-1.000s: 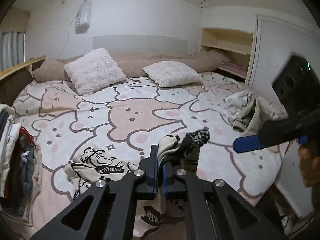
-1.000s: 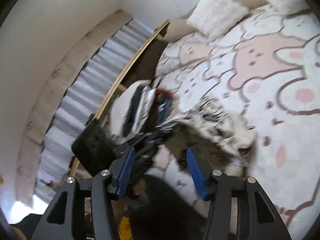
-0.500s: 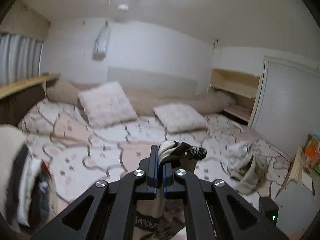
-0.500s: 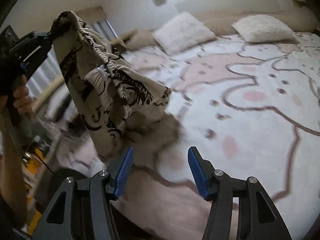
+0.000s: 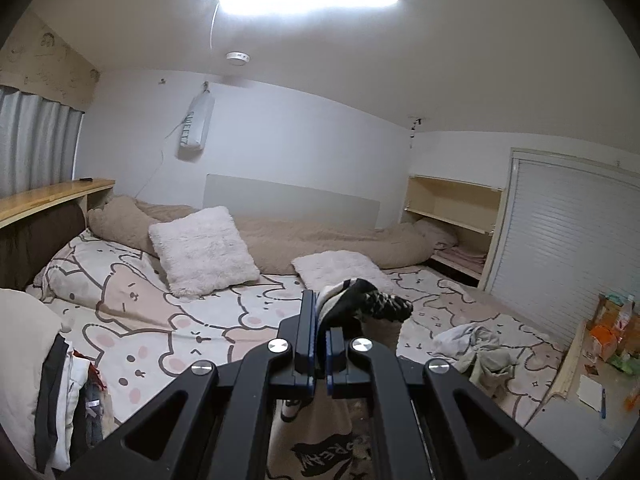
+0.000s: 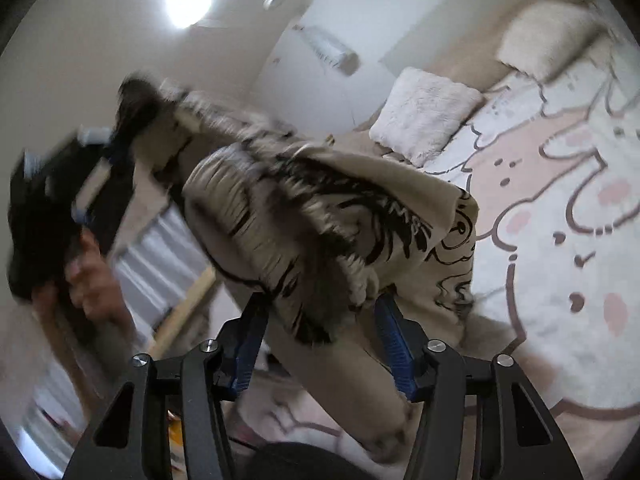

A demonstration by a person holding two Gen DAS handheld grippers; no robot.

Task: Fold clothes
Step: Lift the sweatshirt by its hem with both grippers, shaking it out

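A bed (image 5: pixel 168 320) under a cartoon-bear cover fills the room, two fluffy white pillows (image 5: pixel 202 250) toward its head. Above it, at about 9 o'clock in the right wrist view, a person's left hand (image 6: pixel 86 276) holds the left gripper (image 5: pixel 320 344) raised and near level, clamped tight on a bunched edge of the beige garment (image 6: pixel 360 216). The cloth, printed with black cartoon line-art and lettering, hangs crumpled from that grip, its ribbed hem drooping toward 6 o'clock. The right gripper (image 6: pixel 320 344) points at the hanging fabric, its blue pads (image 6: pixel 394 344) closing with a fold between them, not yet pinched. A small heap of unfolded clothes (image 5: pixel 476 350) lies at 4 o'clock on the bed.
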